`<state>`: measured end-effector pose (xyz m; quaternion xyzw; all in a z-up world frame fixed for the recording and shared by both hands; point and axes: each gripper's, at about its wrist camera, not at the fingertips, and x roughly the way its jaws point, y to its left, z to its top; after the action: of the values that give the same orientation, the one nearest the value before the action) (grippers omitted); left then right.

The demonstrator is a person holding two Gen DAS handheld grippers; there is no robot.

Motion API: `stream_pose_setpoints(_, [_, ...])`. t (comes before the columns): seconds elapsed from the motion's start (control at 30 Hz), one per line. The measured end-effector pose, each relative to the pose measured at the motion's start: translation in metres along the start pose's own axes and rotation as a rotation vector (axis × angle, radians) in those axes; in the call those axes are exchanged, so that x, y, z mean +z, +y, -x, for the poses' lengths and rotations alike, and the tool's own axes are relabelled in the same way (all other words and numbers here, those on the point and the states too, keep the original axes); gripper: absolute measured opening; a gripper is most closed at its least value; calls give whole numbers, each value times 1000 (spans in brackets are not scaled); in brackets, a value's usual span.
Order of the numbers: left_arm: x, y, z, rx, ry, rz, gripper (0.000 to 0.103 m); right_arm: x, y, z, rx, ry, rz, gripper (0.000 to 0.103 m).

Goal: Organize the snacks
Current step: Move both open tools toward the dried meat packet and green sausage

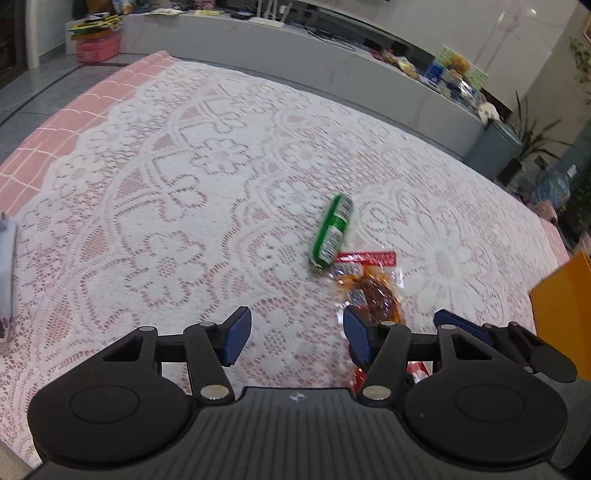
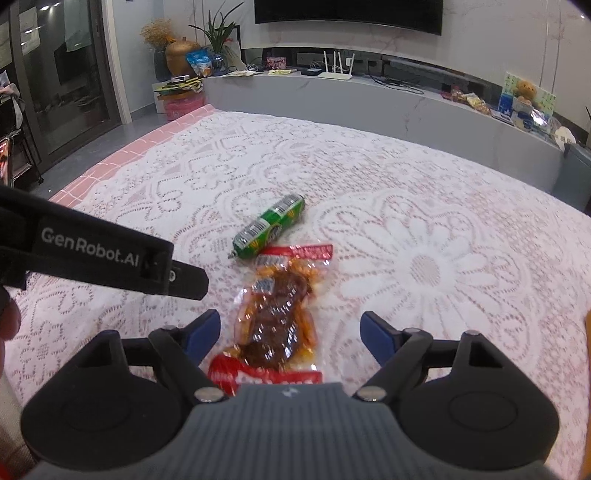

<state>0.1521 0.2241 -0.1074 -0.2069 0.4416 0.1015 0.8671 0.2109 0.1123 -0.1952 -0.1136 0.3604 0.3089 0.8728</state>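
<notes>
Where the white lace cloth [image 2: 424, 221] spreads over a pink checked cover [image 1: 40, 147], the bench [image 1: 22, 173] fills most of both views; behind it runs a long grey marble ledge [image 2: 369, 103] carrying a white router [image 2: 338, 74], loose cables and bright packets, with a dark screen [image 2: 347, 14] on the wall above and potted plants at either end of the room. An orange box [image 1: 565, 306] stands at the bench's right edge.

Both grippers tilt down toward the cloth, side by side. The left gripper [image 1: 297, 336] has its blue pads [image 1: 236, 339] standing wide apart over bare lace, nothing between them. The right gripper [image 2: 290, 338] is likewise wide, pressing on nothing — its jaws straddle the near end of a clear packet of brown snack [image 2: 279, 321] with red sealed ends, which lies flat on the cloth and runs away from the camera. In the left wrist view that packet sits just beyond the left gripper's right finger.

Just past the packet's far red edge lies a green sausage stick [image 2: 269, 230] — tilted, close to the packet.
</notes>
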Motion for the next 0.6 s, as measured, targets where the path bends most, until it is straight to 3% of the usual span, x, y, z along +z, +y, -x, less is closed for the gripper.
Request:
stream_pose_setpoints(0.33, [0, -3, -8, 35, -9, -41, 68, 1, 13, -25, -9, 46, 38, 80])
stream_pose_setpoints(0.47, [0, -4, -11, 33, -6, -47, 68, 3, 9, -23, -10, 39, 34, 60])
stream_pose_setpoints(0.6, [0, -5, -11, 25, -13, -58, 68, 2, 11, -21, -25, 44, 47, 58])
